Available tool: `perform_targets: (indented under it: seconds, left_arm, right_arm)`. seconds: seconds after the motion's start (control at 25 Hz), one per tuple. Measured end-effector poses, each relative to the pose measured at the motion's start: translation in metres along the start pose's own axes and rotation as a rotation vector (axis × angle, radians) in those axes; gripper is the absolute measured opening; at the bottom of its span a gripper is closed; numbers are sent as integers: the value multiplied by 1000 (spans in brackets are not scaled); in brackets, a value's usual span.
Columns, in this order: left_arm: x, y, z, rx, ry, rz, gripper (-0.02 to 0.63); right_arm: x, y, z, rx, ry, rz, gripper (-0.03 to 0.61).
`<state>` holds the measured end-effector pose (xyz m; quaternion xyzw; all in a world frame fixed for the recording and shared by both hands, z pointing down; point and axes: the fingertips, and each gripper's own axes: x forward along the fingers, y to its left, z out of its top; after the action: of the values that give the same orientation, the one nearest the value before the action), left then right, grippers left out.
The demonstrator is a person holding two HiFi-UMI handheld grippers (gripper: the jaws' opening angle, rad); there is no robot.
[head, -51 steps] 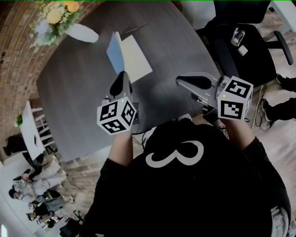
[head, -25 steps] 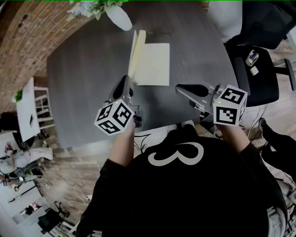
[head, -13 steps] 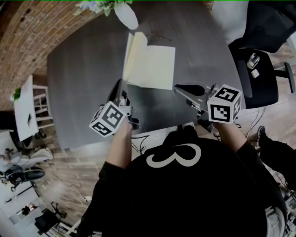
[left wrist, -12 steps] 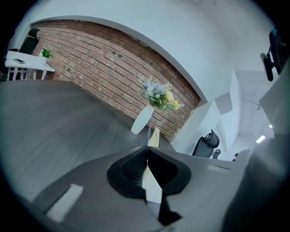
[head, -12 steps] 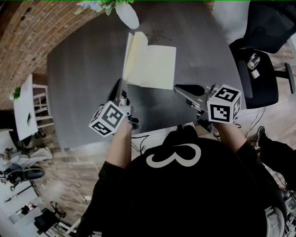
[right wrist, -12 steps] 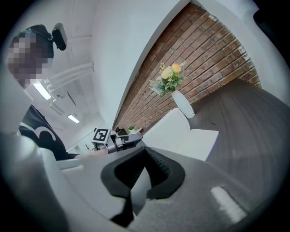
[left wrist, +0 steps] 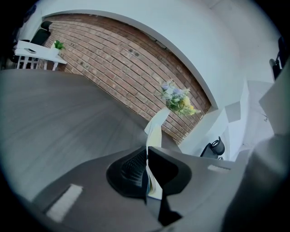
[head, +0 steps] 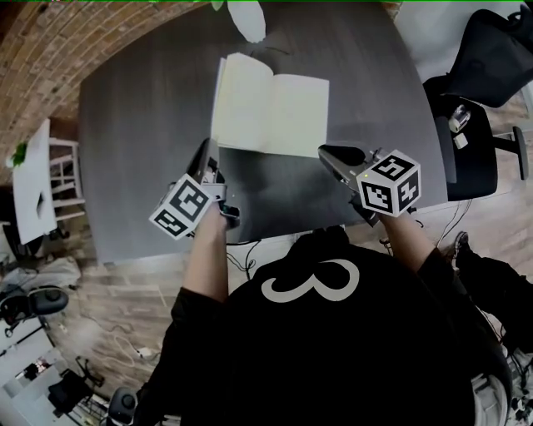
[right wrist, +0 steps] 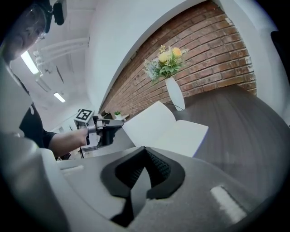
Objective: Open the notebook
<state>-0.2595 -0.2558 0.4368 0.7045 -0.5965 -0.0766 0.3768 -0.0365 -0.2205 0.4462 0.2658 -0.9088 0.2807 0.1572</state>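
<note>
The notebook [head: 279, 112] lies open on the dark table [head: 133, 141], its cream pages up and the left half still tilted a little off the surface. My left gripper [head: 206, 158] is shut on the near left corner of that left half. In the left gripper view the cover and pages [left wrist: 155, 131] run edge-on into the closed jaws of the left gripper [left wrist: 147, 170]. My right gripper [head: 333, 153] hovers off the notebook's near right corner, shut, with nothing in it. In the right gripper view the right gripper [right wrist: 144, 156] faces the open notebook [right wrist: 170, 129] and the left gripper [right wrist: 106, 129].
A white vase [head: 247, 18] with flowers [right wrist: 165, 61] stands on the table just beyond the notebook. A black office chair [head: 479, 100] is off the table's right side. A brick wall [head: 50, 42] runs along the left.
The notebook's left half, held by my left gripper, has swung from upright down towards the table on the left. Both grippers have sunk lower.
</note>
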Motion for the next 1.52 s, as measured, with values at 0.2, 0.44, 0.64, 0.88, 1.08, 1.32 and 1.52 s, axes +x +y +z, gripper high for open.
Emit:
perform_targets:
  seconds: [0.2,0.44,0.64,0.88,1.08,1.32,1.52]
  left_arm:
    - [2,28,-4,-47,21,31,34]
    - [0,49,-27,-48,83,83,37]
    - [-2,61,-56,21,178,148,41]
    - [2,63,-65,248,272,217,51]
    - [8,69,-73,423,398,254,46]
    - [7,68,-72,416,387,226,128]
    - [-1,70,-65,397,352,225,167]
  right_arm:
    - [25,-24,-13,-47,67,-83,0]
    - [42,-47,-28,-124,145,-163,2]
    - [47,-60,-36,-142,177,-204,2]
    - [48,-71,-46,-207,252,-268,2]
    - [52,-71,-47,-220,267,-284,2]
    - [54,-73,-49,-219,268,-285,2]
    - [54,-74,-50,-230,283,-299,2]
